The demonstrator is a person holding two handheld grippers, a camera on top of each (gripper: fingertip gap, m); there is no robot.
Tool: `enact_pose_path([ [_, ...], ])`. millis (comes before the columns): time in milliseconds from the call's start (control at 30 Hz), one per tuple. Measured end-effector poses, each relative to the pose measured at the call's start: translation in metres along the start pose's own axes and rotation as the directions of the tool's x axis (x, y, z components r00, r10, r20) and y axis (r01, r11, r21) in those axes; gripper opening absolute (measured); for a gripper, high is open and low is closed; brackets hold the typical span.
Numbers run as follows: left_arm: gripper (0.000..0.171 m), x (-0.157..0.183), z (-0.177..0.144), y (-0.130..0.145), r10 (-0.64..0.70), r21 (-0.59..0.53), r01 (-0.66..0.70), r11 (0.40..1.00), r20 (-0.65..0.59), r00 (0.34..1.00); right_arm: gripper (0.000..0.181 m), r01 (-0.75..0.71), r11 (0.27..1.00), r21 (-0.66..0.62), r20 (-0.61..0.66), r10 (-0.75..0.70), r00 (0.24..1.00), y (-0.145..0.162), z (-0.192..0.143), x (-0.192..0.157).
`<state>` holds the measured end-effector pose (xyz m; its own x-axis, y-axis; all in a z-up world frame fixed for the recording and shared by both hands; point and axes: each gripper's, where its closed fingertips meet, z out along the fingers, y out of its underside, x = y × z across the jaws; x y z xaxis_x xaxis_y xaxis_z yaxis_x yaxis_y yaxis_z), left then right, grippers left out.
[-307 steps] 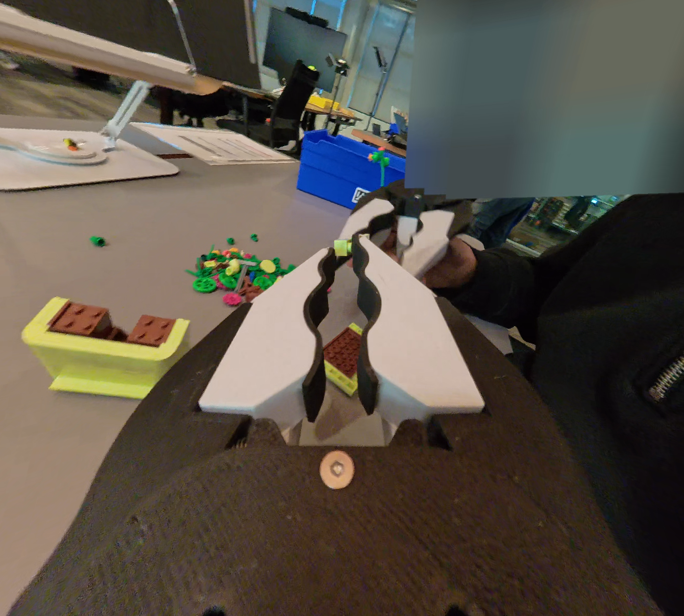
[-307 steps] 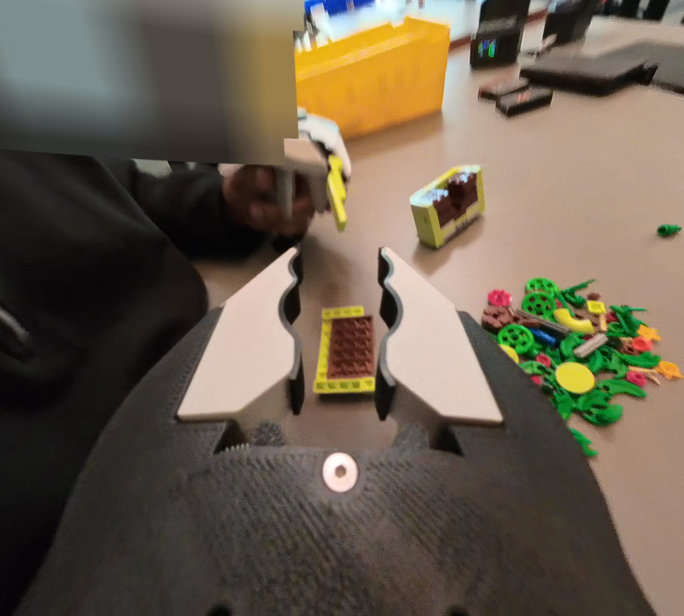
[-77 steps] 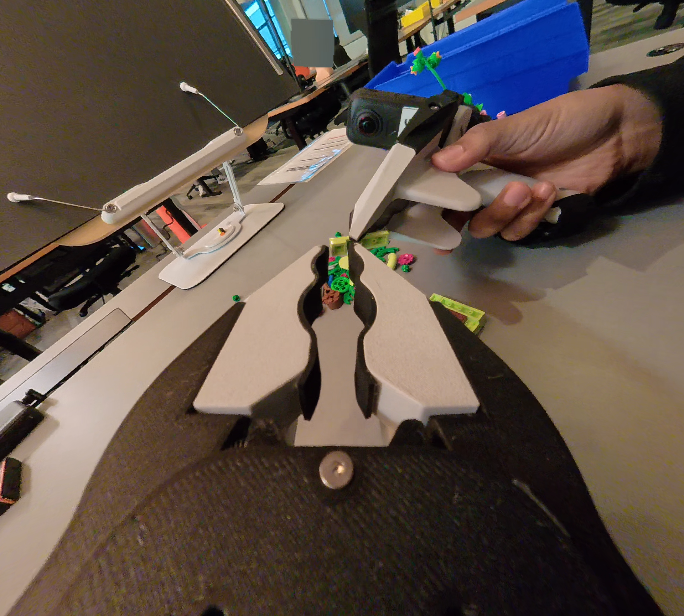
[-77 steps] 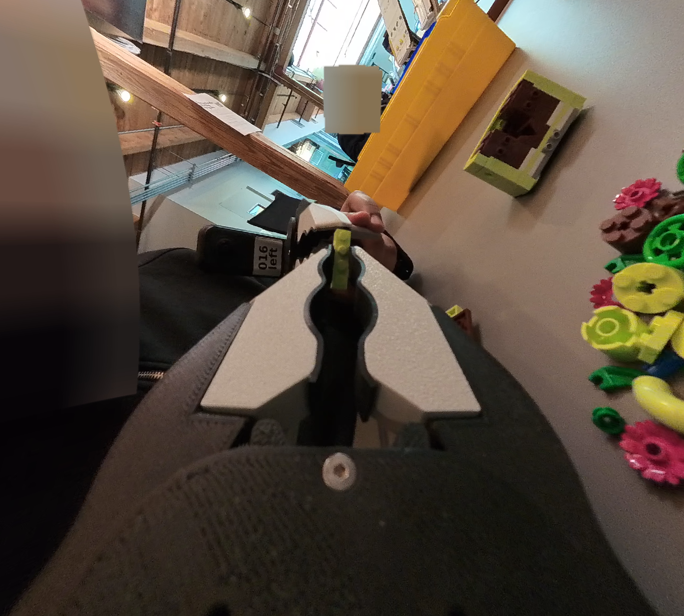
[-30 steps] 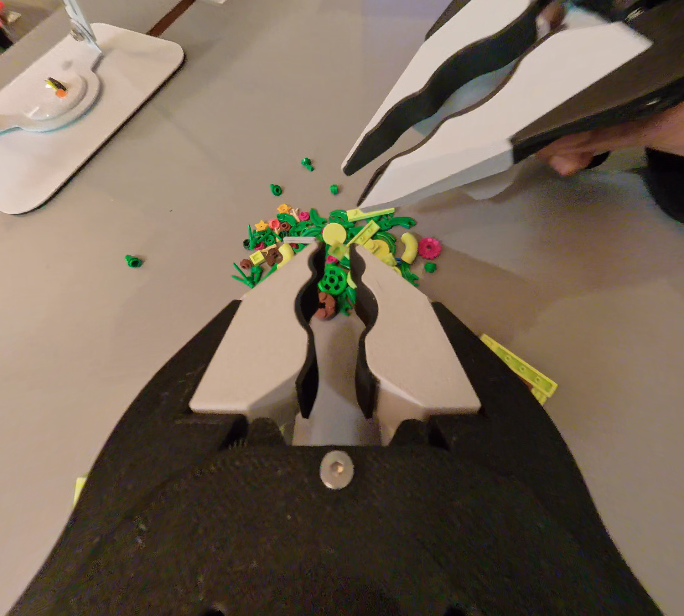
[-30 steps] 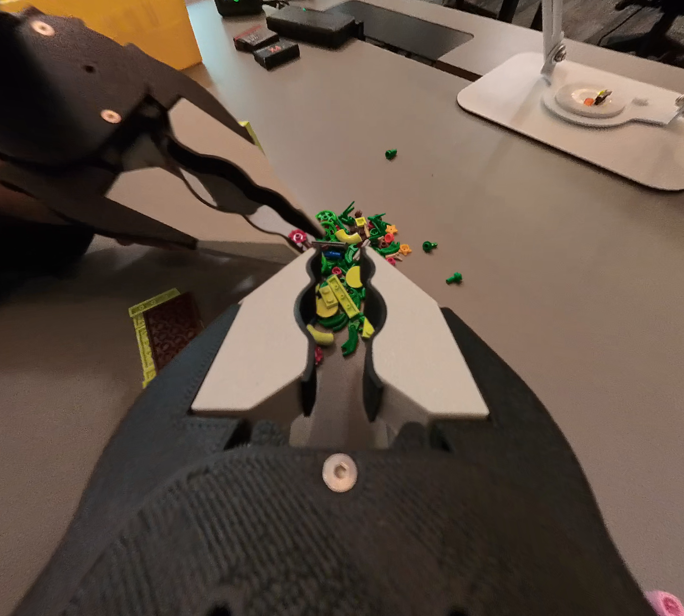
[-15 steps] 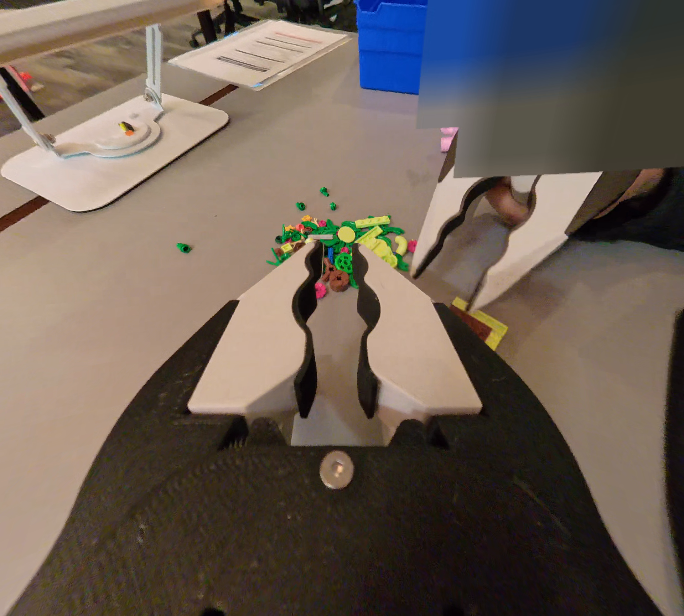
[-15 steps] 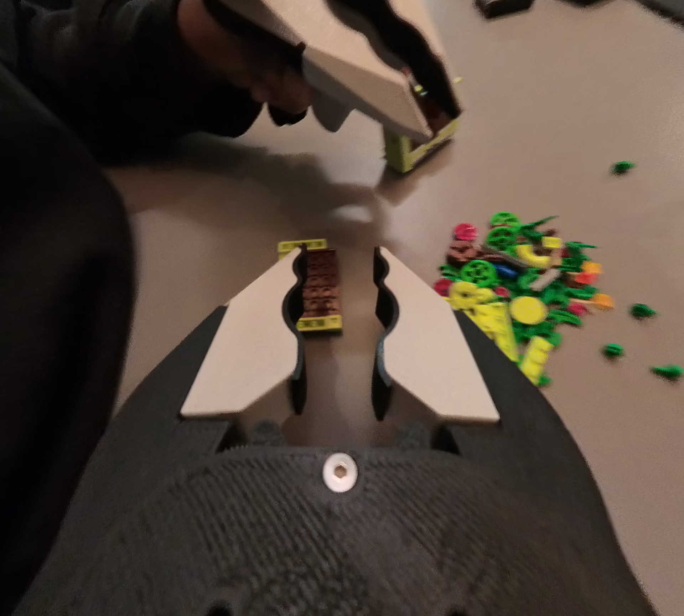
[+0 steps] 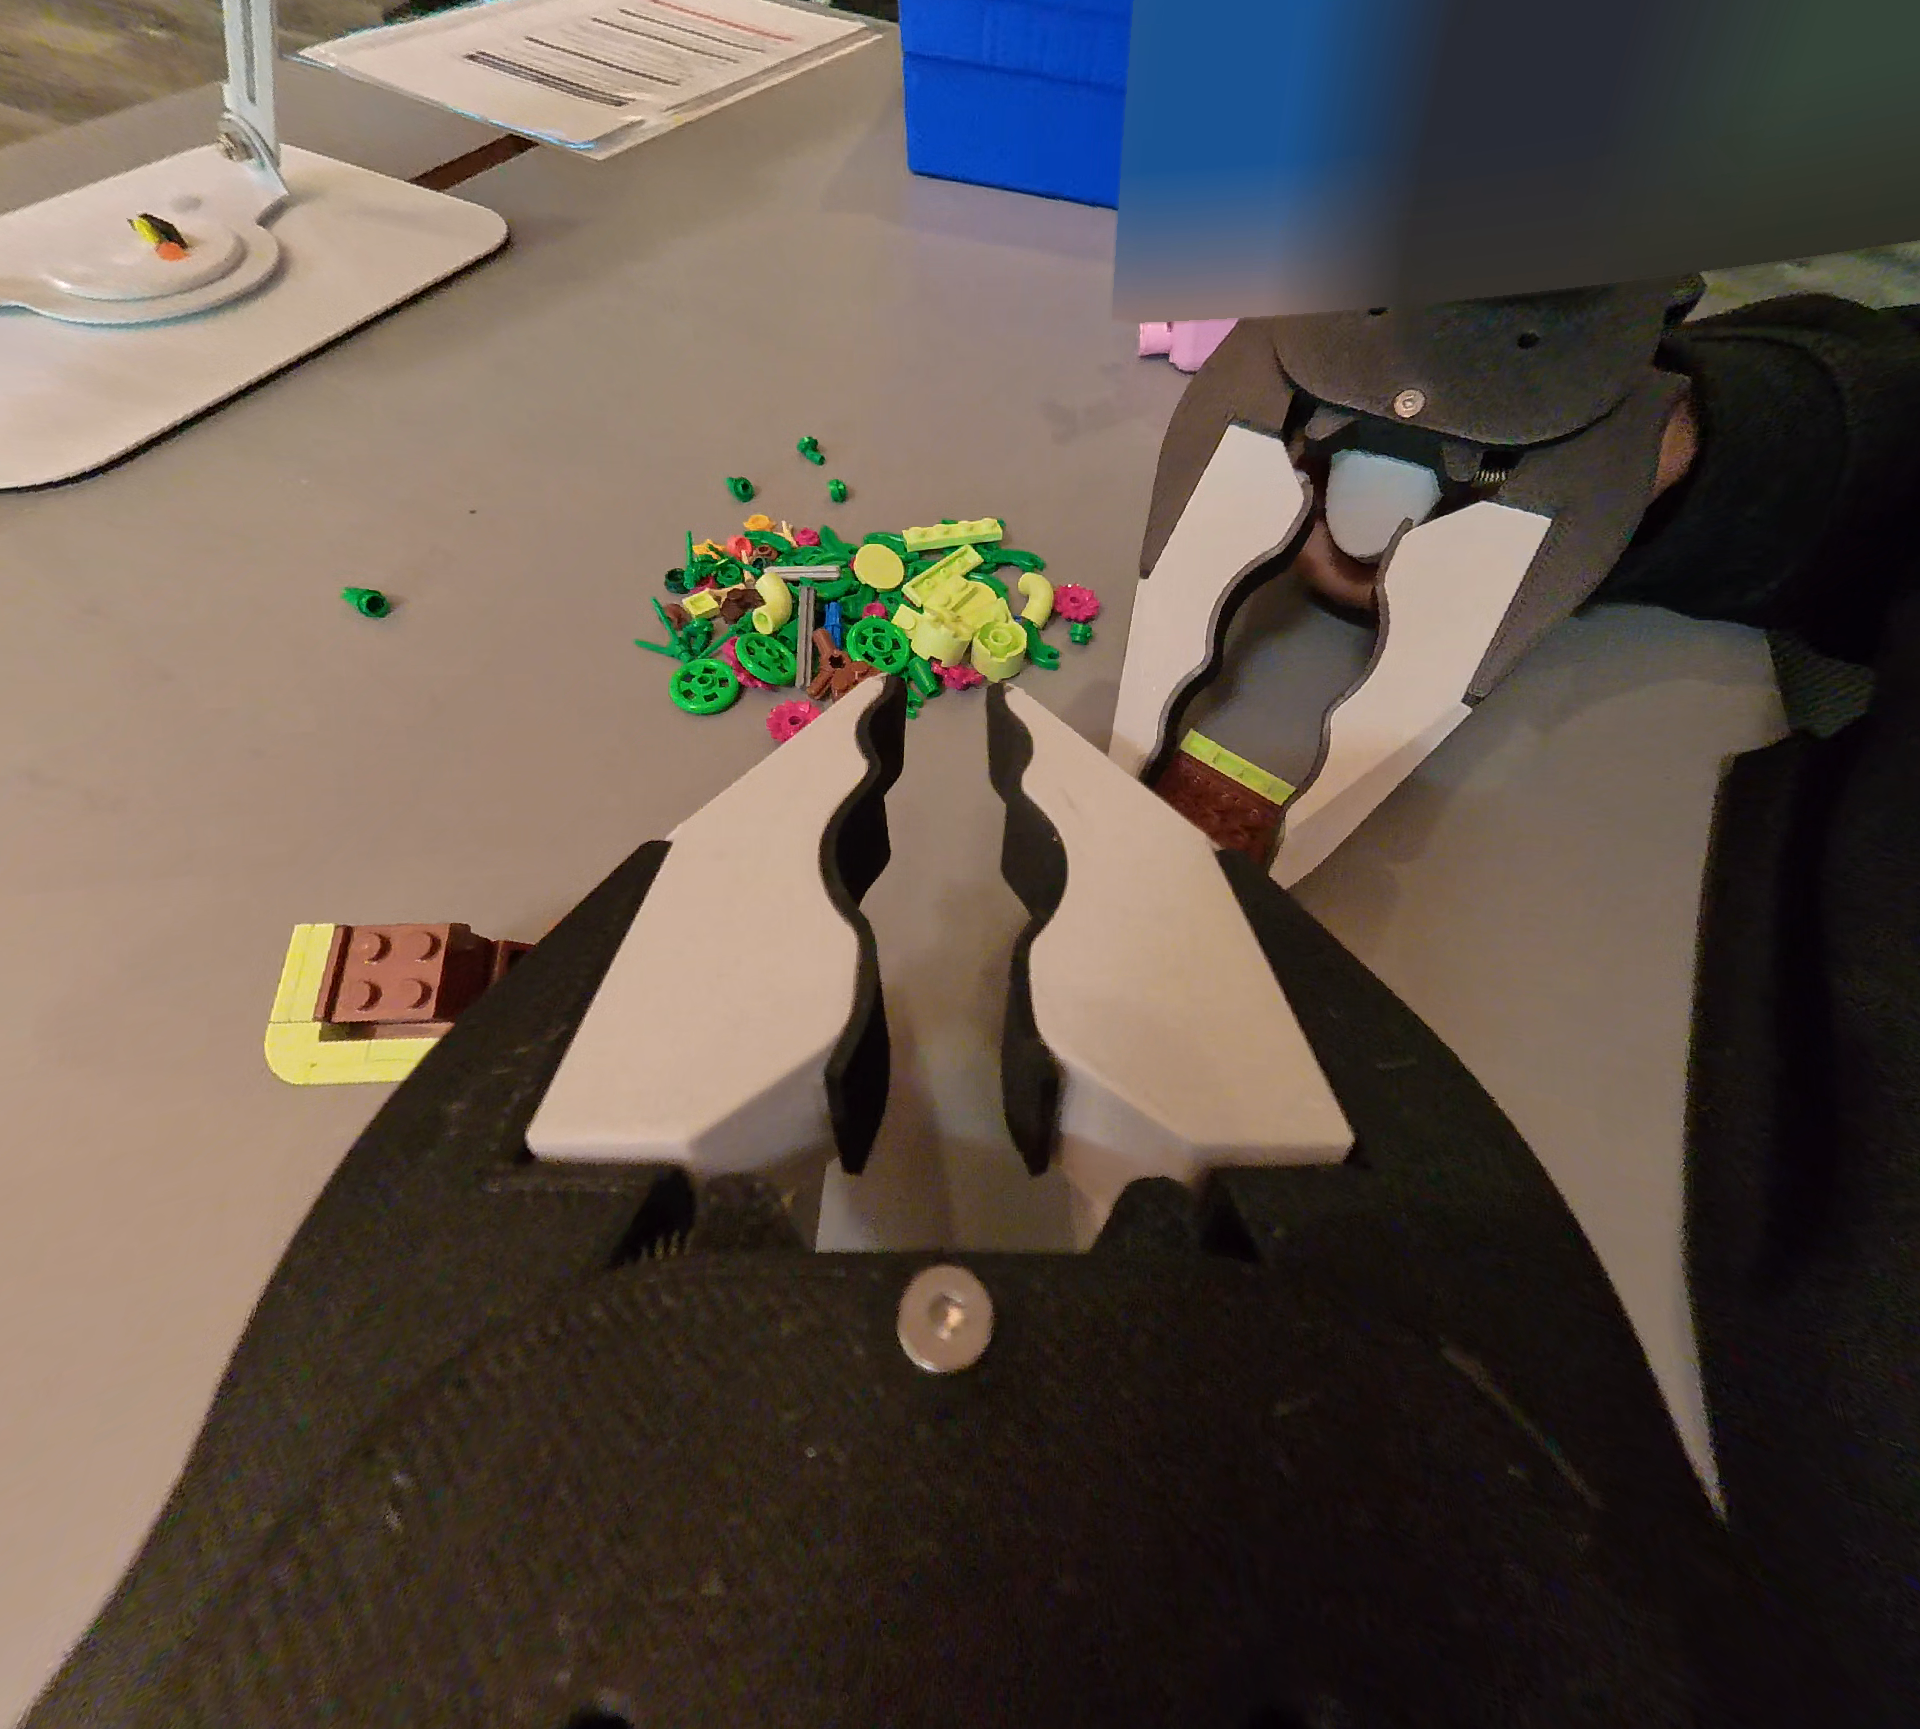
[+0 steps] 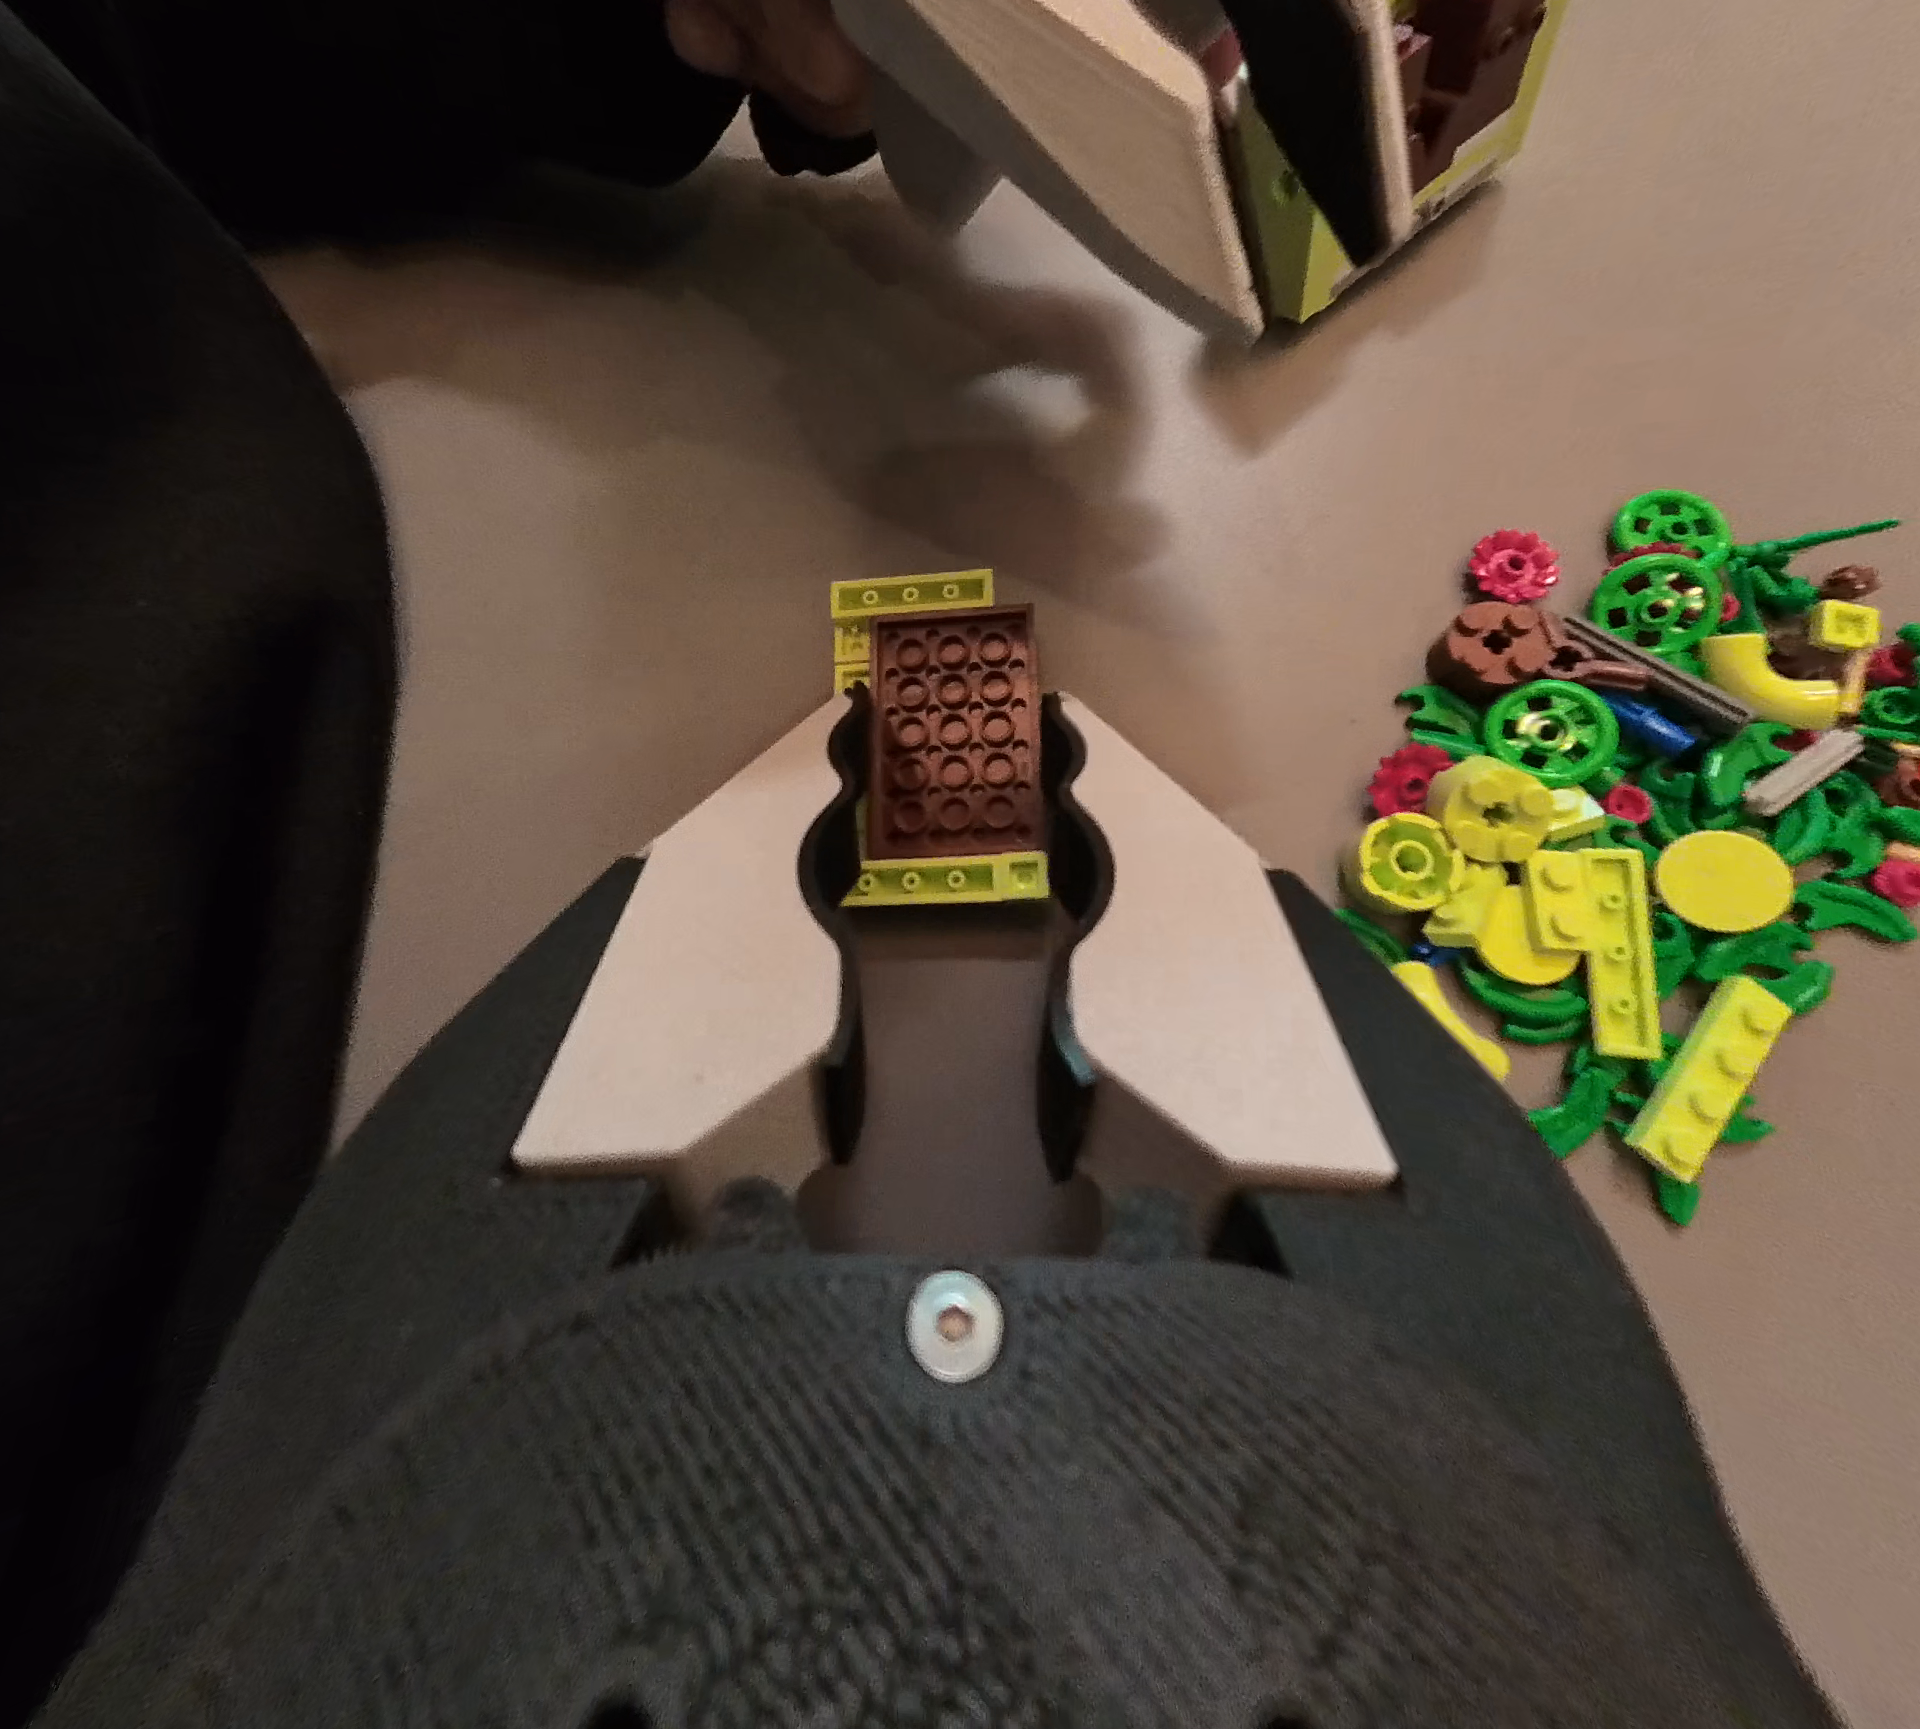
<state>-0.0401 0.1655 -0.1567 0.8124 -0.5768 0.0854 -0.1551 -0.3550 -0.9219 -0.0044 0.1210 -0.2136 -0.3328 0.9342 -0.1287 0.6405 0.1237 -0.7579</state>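
On grey table, at 12 o'clock of right gripper: one brown plate, now clamped between its fingertips, loosely straddled half a second back. Left gripper empty, jaws apart as before. Counted: one loose-piece pile at its 12 o'clock, one lime planter at 9.

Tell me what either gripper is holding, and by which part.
The right gripper pinches the brown plate by its two long edges; the left gripper holds nothing.

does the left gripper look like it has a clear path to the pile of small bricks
Probably yes. The left gripper is open and empty, its tips at the near edge of the pile of small bricks, nothing between. The right gripper sits off to the side over the brown plate.
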Motion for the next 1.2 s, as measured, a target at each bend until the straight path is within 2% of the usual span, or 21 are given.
enact_pose_path([
  [100,0.026,0.003,-0.001,-0.005,-0.018,0.032,0.019,0.999,-0.024,1.000,0.031,0.073,0.996,0.042,-0.100,-0.068,0.993,-0.008,-0.008,0.010],
  [233,0.058,0.020,-0.004,-0.021,-0.109,0.133,0.132,0.982,-0.166,0.980,0.031,0.202,0.947,0.250,-0.268,-0.132,0.954,-0.046,-0.043,0.022],
  [300,0.064,0.029,-0.004,-0.027,-0.158,0.158,0.201,0.967,-0.249,0.956,0.031,0.256,0.911,0.325,-0.338,-0.141,0.931,-0.059,-0.061,0.024],
  [367,0.054,0.041,-0.006,-0.034,-0.175,0.195,0.249,0.949,-0.332,0.927,0.030,0.325,0.868,0.376,-0.375,-0.178,0.910,-0.069,-0.073,0.019],
  [467,0.014,0.052,-0.012,-0.045,-0.148,0.274,0.271,0.923,-0.397,0.906,0.031,0.472,0.808,0.354,-0.471,-0.283,0.836,-0.076,-0.079,0.011],
  [567,0.009,0.051,-0.014,-0.047,-0.076,0.302,0.188,0.935,-0.347,0.935,0.030,0.665,0.706,0.245,-0.625,-0.409,0.664,-0.081,-0.083,0.007],
  [633,0.005,0.045,-0.017,-0.050,0.024,0.360,0.063,0.931,-0.231,0.973,0.010,0.742,0.649,0.167,-0.712,-0.441,0.546,-0.083,-0.087,0.008],
  [667,0.005,0.041,-0.019,-0.051,0.087,0.378,-0.024,0.926,-0.151,0.985,0.008,0.765,0.624,0.157,-0.732,-0.447,0.515,-0.084,-0.090,0.006],
  [733,0.005,0.038,-0.019,-0.050,0.203,0.368,-0.177,0.913,-0.034,0.979,0.013,0.773,0.604,0.197,-0.738,-0.427,0.522,-0.086,-0.094,0.002],
  [867,0.005,0.042,-0.014,-0.045,0.346,0.317,-0.350,0.882,0.071,0.936,0.023,0.709,0.657,0.258,-0.705,-0.373,0.603,-0.084,-0.095,0.011],
  [1067,0.005,0.046,-0.012,-0.043,0.399,0.308,-0.406,0.860,0.088,0.913,0.026,0.638,0.704,0.313,-0.628,-0.350,0.695,-0.078,-0.088,0.014],
  [1200,0.005,0.045,-0.018,-0.048,0.426,0.332,-0.441,0.834,0.123,0.897,0.026,0.576,0.718,0.390,-0.597,-0.279,0.752,-0.080,-0.100,0.020],
])
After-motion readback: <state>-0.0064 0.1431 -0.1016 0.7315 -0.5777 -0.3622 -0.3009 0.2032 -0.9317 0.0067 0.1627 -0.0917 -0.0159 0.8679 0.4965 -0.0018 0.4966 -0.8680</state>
